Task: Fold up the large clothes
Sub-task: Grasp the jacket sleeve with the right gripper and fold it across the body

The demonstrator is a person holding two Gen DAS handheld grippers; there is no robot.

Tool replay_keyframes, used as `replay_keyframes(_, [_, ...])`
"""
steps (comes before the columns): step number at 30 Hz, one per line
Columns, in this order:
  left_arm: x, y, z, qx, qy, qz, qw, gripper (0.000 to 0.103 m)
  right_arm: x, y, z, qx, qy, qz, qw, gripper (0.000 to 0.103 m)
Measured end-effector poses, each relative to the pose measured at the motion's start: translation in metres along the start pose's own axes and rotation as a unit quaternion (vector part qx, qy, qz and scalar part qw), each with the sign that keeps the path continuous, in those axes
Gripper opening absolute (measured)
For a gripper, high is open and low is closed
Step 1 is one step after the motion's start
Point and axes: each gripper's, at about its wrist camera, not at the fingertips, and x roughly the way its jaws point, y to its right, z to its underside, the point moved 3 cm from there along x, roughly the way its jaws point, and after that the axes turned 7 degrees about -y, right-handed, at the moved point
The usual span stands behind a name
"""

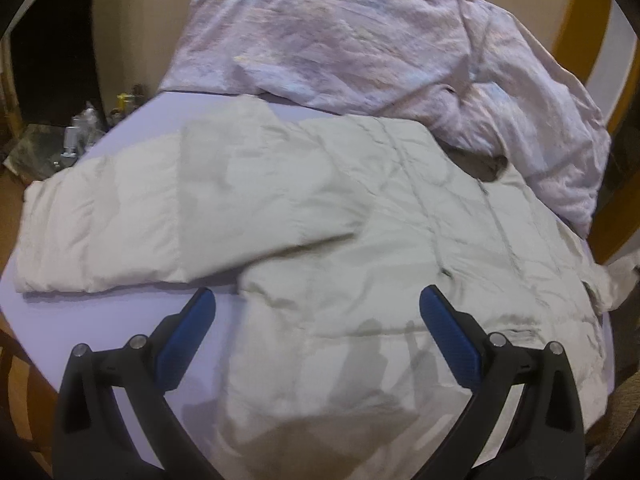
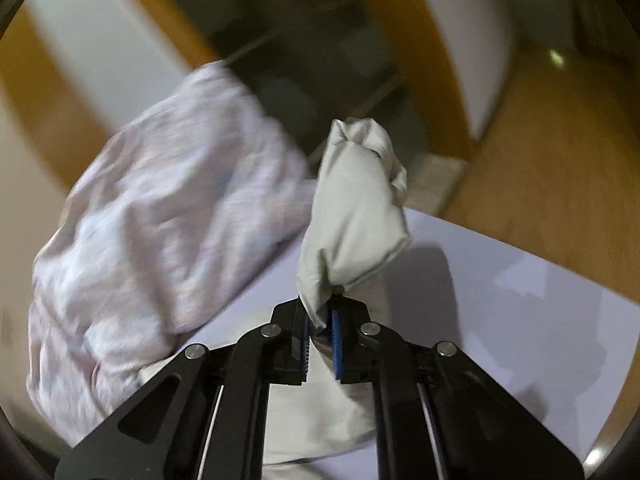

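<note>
The worktop is pale lavender and pretty much covered. Biggest thing on it is the cream padded jacket, lying flat across the middle with one sleeve stretched out toward the left edge. Behind it is a crumpled pink-and-white garment, heaped at the far side and spilling down the right, touching the jacket's far right part.

The right gripper is clamped tight on a cream cuff or sleeve end, almost certainly the jacket's other sleeve, and it's held up in the air off the worktop. The left gripper is spread wide over the jacket's near hem with nothing between the pads.

What could go wrong: the grip is on a thin pinch of puffy, slick-looking fabric, so I'd guess it could slip out if the sleeve gets pulled hard. Also the pink pile sits right beside the lifted sleeve, so swinging it across could snag or drag that pile onto the jacket. And with nothing pinning the body, the whole jacket might slide instead of folding.

Room-wise: the jacket's right side hangs near or over the worktop edge, so little slack there. There's bare surface at the near left and on the right gripper's far side.
</note>
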Motion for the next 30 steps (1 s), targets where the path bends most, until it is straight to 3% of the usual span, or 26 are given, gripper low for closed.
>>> replay_keyframes(4, [-0.004,-0.014,-0.001,-0.007,0.022,-0.023,0.9995,0.101,-0.006,-0.082,0.025,-0.075,-0.023,-0.059,0.995,0.009])
replay_keyframes(7, [-0.007,-0.029,-0.002,-0.026,0.025,-0.015,0.9992,0.101,-0.002,-0.136,0.052,-0.124,-0.05,-0.097,0.986,0.009])
replay_keyframes(11, [-0.011,-0.045,-0.003,-0.036,0.043,-0.037,0.9977,0.101,0.0,-0.214,0.109,-0.2,-0.089,-0.156,0.963,0.009])
replay_keyframes(13, [-0.012,-0.051,-0.003,-0.033,0.054,-0.063,0.996,0.101,0.003,-0.238,0.129,-0.221,-0.112,-0.174,0.953,0.009])
replay_keyframes(16, [-0.011,-0.061,-0.002,-0.04,0.044,-0.066,0.996,0.101,0.014,-0.273,0.17,-0.245,-0.159,-0.194,0.936,0.008])
replay_keyframes(19, [-0.011,-0.075,-0.001,-0.056,0.037,-0.057,0.9961,0.101,0.026,-0.289,0.201,-0.259,-0.191,-0.193,0.927,0.008])
replay_keyframes(22, [-0.013,-0.082,0.0,-0.061,0.041,-0.071,0.9948,0.101,0.042,-0.3,0.238,-0.277,-0.219,-0.175,0.919,0.008])
replay_keyframes(28, [-0.018,-0.099,0.003,-0.082,0.043,-0.069,0.9934,0.101,0.076,-0.301,0.3,-0.325,-0.272,-0.119,0.898,0.008])
replay_keyframes(30, [-0.016,-0.105,0.003,-0.092,0.038,-0.062,0.9931,0.101,0.083,-0.3,0.32,-0.364,-0.278,-0.089,0.885,0.011])
